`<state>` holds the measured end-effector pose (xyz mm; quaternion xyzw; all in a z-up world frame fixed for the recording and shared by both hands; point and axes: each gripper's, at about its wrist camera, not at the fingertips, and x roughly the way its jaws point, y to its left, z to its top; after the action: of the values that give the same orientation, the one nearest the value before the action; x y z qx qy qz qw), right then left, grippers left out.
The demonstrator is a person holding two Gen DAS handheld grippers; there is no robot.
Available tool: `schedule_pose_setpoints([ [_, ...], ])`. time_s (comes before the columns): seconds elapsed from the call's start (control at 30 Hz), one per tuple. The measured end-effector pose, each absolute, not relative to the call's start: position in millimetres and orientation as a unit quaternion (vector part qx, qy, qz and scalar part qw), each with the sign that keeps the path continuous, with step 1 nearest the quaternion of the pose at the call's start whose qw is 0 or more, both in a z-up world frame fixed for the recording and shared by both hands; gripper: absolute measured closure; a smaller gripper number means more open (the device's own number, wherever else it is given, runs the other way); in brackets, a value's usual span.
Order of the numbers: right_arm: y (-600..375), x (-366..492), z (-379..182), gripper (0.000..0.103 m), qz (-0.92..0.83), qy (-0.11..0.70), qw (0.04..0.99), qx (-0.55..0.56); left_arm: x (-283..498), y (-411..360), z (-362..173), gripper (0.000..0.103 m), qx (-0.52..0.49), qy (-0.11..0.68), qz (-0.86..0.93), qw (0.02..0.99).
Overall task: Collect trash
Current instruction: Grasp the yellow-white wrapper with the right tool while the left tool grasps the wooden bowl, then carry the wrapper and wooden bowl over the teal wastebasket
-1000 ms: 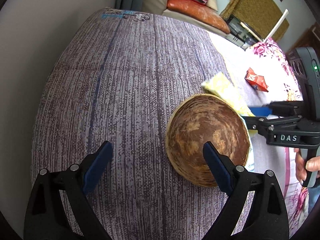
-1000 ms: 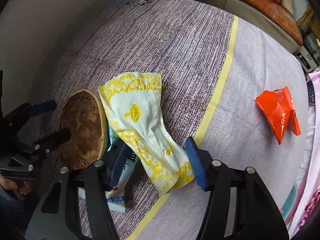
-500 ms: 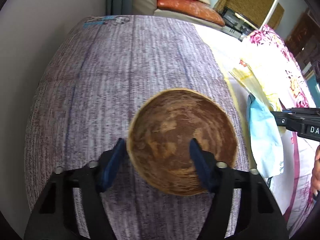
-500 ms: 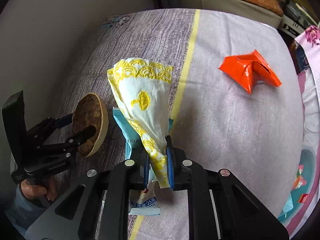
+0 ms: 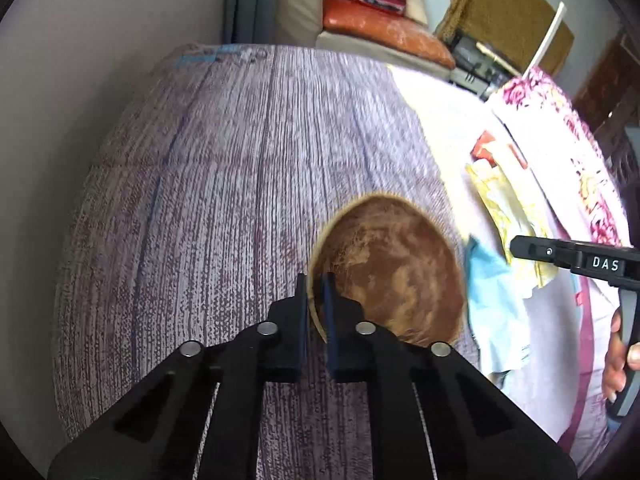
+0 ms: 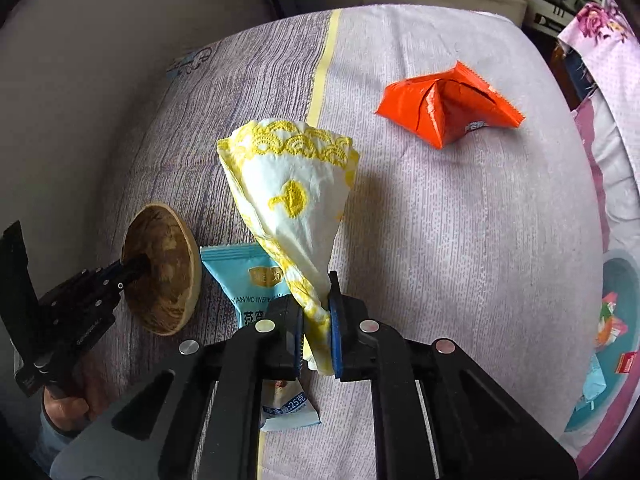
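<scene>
A: State the grip condition of each claw.

B: Left gripper (image 5: 316,300): jaws have just been closing and now clamp the near rim of the wooden bowl (image 5: 392,268), one pad outside the wall, one inside; right gripper (image 6: 316,328): jaws have just been closing and now pinch the lower tail of the yellow-patterned napkin (image 6: 292,192).

A: Where does the held trash lie relative to the bowl?

B: In the right wrist view the napkin occupies the centre of the frame; the bowl sits at centre left; the left claw enters it from the lower left; the napkin's long axis runs from the pads up the frame, fanning to a scalloped edge; judged from this, the coming move is a carry leftward to the bowl mouth; the right hand is the only one placed to make it.

A: Materials?

B: Napkin: thin, soft, embossed paper, cone-shaped under the pinch; bowl: rigid, round, mottled brown, pale rim; blue wrapper (image 6: 250,280): flat glossy film, lying between bowl and claw, partly under the napkin; orange wrapper (image 6: 448,108): creased foil, tented, upper right, well apart; all rest on a woven striped bedspread (image 6: 460,240).
</scene>
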<state>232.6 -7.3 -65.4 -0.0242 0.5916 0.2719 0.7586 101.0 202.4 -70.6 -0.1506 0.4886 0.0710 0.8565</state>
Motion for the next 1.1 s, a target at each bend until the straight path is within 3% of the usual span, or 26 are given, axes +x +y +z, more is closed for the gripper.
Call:
schedule_pose_setpoints([
  [0.7, -92.8, 194.7, -26.9, 0.093, 0.245, 0.543, 0.803, 0.025, 101.6, 147.3, 6.9, 0.097, -0.118, 0.433, 0.067, 0.891],
  [1.1, -182.1, 176.9, -8.0, 0.093, 0.201, 0.501, 0.837, 0.092, 132.1, 54.7, 22.4, 0.097, -0.107, 0.441, -0.019, 0.891],
])
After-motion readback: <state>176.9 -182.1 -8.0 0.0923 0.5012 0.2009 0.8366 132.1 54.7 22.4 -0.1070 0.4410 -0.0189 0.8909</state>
